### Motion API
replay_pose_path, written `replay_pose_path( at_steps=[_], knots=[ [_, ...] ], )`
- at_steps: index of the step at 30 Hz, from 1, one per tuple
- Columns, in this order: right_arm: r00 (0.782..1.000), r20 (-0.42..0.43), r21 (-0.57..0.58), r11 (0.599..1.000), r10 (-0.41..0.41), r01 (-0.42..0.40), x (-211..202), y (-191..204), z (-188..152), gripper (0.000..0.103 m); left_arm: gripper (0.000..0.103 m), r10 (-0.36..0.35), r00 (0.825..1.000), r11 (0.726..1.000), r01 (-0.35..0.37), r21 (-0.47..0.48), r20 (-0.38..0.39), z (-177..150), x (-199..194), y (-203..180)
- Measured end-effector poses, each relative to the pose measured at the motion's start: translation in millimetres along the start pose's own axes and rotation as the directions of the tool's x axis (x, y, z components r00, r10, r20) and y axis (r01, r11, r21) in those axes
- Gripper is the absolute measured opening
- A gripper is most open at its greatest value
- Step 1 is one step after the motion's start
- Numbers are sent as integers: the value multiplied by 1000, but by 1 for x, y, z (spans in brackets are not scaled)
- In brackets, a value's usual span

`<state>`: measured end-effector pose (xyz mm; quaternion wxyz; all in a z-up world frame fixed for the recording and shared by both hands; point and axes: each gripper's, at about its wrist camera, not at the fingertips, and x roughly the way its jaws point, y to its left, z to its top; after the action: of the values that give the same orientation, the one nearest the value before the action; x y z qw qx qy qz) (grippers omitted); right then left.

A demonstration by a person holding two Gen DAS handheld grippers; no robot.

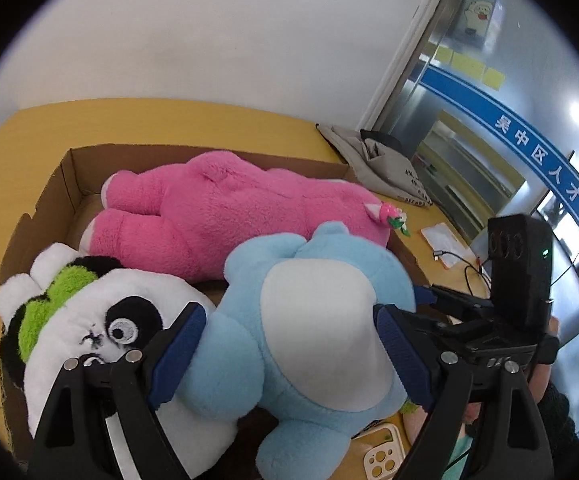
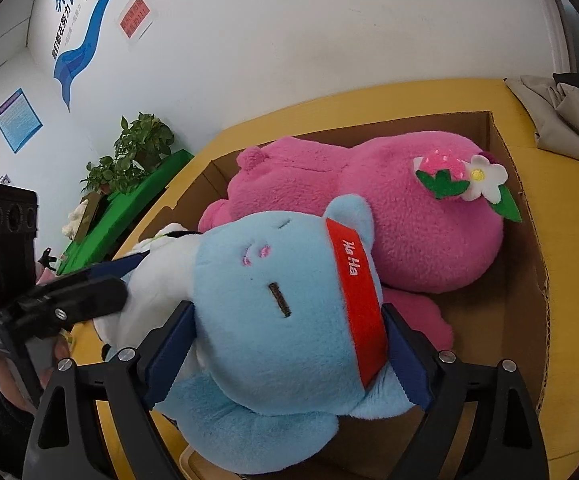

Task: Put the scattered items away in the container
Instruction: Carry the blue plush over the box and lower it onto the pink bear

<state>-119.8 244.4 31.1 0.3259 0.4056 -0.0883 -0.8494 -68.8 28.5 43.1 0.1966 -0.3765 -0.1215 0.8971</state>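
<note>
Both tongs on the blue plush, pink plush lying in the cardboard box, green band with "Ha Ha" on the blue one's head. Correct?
One error: the band reading "Ha Ha" on the blue plush is red, not green, as the right wrist view shows. The rest stands: both tongs are on it, and the pink plush lies in the cardboard box.

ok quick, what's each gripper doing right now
left gripper: closed on the blue plush, at its body
right gripper: closed on the same plush, at its head

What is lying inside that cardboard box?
The cardboard box holds a pink plush lying flat, a panda plush beside it, and a blue plush partly over both. Anything beneath them is covered.
</note>
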Motion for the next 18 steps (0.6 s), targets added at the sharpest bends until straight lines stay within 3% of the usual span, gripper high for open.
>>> replay_pose_path(
  at_steps=[4,11,14,18],
  knots=[
    [1000,-10,10,1000,2,-2,4,-5,-2,92,88,-8,999,1000,7,6,54,13,-18,-5],
    [997,-70,20,1000,7,-6,19,-7,-6,93,86,61,995,997,-56,55,-85,5,35,-14],
    [997,-72,39,999,25,-22,19,-12,-9,97,82,124,988,988,-115,103,-87,1,43,-15],
    [995,-66,88,994,69,-63,21,-20,-11,101,82,106,989,991,-96,89,-105,0,46,-9]
  ],
)
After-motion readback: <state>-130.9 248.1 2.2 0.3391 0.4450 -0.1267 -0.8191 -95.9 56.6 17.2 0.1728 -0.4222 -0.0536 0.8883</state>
